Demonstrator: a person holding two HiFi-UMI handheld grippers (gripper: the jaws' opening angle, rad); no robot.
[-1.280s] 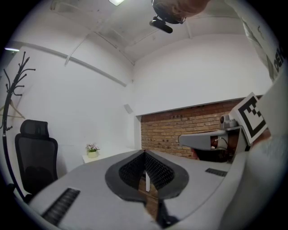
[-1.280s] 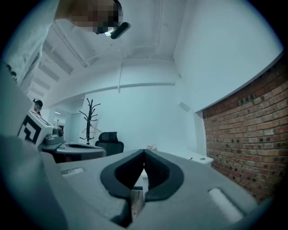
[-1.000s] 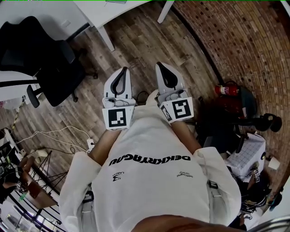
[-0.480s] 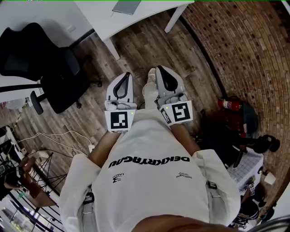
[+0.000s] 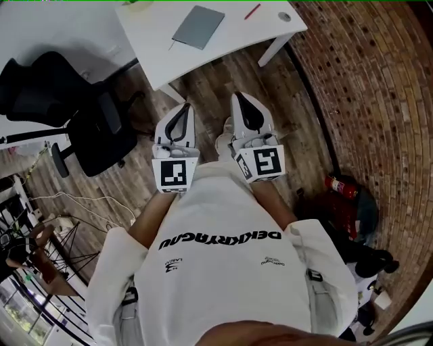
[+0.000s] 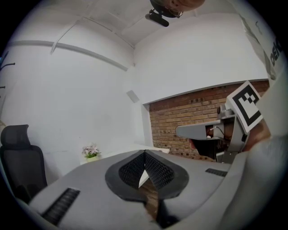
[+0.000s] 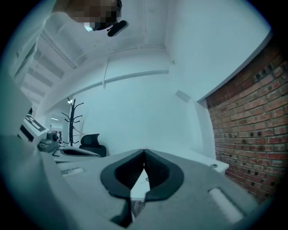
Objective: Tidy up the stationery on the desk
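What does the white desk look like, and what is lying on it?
The desk is at the top of the head view. It has a smooth white top with rounded corners, and two of its white legs show, standing on the wooden floor close to the brick wall. On top lie a flat grey notebook, a red pen and a small round grey thing near the corner. Neither gripper touches it.

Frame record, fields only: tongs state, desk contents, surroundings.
left tongs: shut, empty
right tongs: shut, empty
desk: white, ahead of both tongs, not touched
on desk: grey notebook, red pen
floor: black chair at left; fire extinguisher by brick wall at right
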